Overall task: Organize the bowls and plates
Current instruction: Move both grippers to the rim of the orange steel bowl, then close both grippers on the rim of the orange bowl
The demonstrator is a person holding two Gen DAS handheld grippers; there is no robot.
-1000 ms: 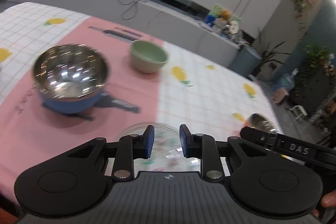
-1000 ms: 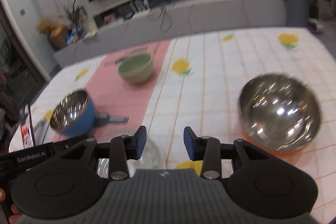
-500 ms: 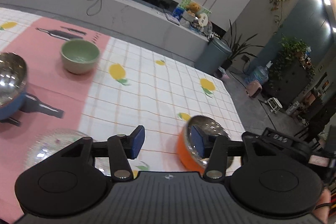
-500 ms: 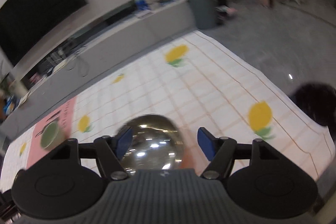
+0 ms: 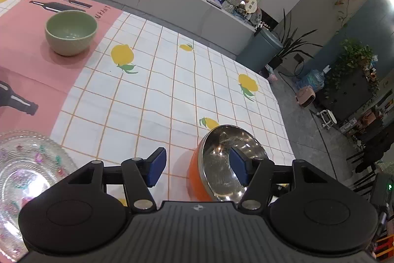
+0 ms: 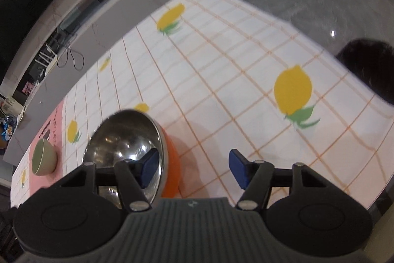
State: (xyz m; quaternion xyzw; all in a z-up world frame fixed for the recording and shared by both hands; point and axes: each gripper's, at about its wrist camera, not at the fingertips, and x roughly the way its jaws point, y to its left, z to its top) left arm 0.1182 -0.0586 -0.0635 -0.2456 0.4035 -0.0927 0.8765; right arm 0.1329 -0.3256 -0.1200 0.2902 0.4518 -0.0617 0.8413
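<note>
Both claws are open and straddle the rim of the orange bowl (image 5: 197, 179) — one pad inside, one outside, not pinching yet. The left claw (image 5: 198, 168) has just been opening; the right claw (image 6: 190, 170) has just been closing a little. Nothing is stacked yet. Far left sits one green bowl (image 5: 71, 32), near left one glass plate (image 5: 27, 179) — two bowls, one plate.

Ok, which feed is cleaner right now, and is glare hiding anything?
Left wrist view is sharp; glare whitens the glass plate. Right wrist view is motion-blurred, tablecloth lines soft; highlights fleck the orange steel bowl, its rim stays readable.
</note>
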